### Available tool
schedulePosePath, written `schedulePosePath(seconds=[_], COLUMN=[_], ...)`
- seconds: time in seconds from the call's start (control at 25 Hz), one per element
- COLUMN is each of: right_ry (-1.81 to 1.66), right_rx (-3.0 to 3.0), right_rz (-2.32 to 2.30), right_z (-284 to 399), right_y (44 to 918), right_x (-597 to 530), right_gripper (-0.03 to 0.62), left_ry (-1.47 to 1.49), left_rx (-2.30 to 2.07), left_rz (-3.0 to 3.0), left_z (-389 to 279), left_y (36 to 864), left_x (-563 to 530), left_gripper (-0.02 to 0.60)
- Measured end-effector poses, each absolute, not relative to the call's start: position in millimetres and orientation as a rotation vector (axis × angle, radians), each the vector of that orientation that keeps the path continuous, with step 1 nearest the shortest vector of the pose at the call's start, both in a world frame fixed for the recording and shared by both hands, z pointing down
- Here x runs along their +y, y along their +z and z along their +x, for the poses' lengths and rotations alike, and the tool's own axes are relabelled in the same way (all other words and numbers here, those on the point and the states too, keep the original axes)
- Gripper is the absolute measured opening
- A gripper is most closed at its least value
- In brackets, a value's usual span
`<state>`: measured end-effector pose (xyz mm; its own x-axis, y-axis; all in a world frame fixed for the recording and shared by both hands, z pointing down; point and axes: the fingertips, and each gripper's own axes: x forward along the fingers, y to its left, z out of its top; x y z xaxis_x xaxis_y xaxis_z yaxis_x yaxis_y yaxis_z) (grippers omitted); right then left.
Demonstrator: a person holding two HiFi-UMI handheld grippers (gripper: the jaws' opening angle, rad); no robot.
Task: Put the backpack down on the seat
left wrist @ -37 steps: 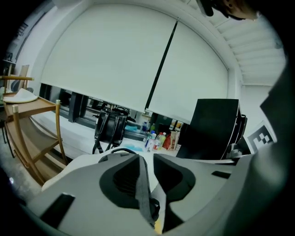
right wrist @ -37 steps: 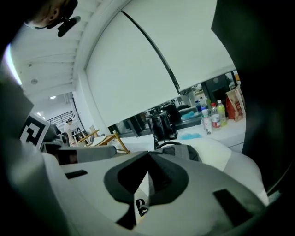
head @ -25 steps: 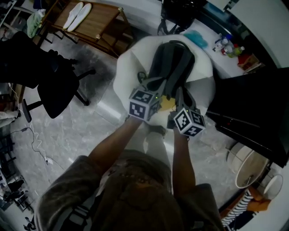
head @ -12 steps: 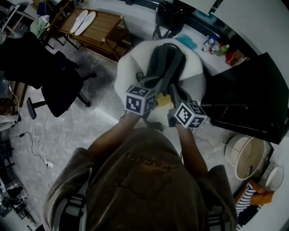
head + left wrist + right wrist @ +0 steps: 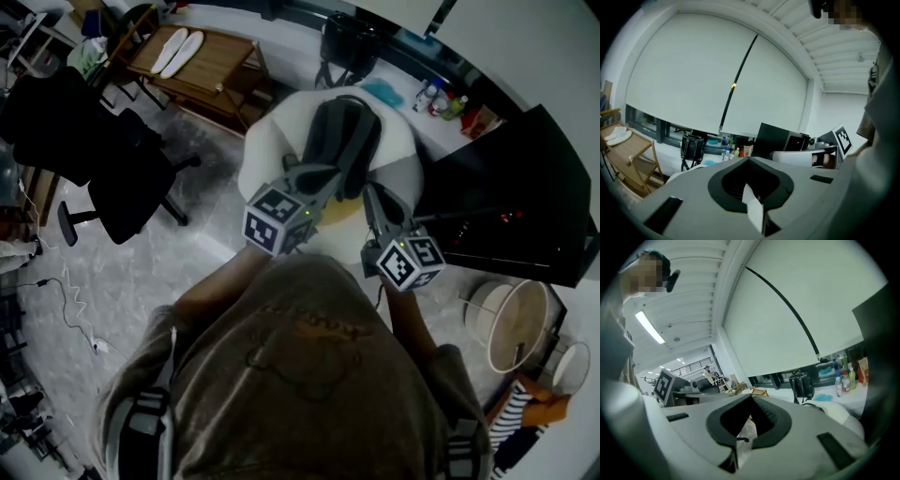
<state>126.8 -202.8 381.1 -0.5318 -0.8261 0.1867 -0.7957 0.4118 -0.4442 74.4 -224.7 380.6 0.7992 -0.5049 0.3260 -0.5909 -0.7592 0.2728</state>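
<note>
Lying on white seat [image 5: 266,150], grey backpack [image 5: 342,141]; left gripper [image 5: 757,211], right gripper [image 5: 738,446] clamp its straps [image 5: 315,174]

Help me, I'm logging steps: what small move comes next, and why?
Probably open both grippers and release the straps: the backpack already lies on the seat, yet the left gripper and right gripper look shut on them.

My left gripper [image 5: 305,183] sits just above centre of the head view, my right gripper [image 5: 380,208] lower and to its right. My left forearm [image 5: 220,281] and right forearm [image 5: 405,314] reach forward. Both pairs of jaws are closed, tips meeting.
</note>
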Motion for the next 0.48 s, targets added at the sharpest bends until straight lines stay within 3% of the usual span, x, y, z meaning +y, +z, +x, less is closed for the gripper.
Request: schedulePosePath(seconds=[0.48], right_ry=[-0.545], right_rx=[2.597], right_rz=[-1.476], right_z=[118], right_y=[335], right_x=[-177], right_gripper=[-0.002], left_ry=[0.207], left_rx=[-0.859], left_rz=[2.756], left_z=[52], left_y=[334], left_x=[-204], left_gripper=[0.000])
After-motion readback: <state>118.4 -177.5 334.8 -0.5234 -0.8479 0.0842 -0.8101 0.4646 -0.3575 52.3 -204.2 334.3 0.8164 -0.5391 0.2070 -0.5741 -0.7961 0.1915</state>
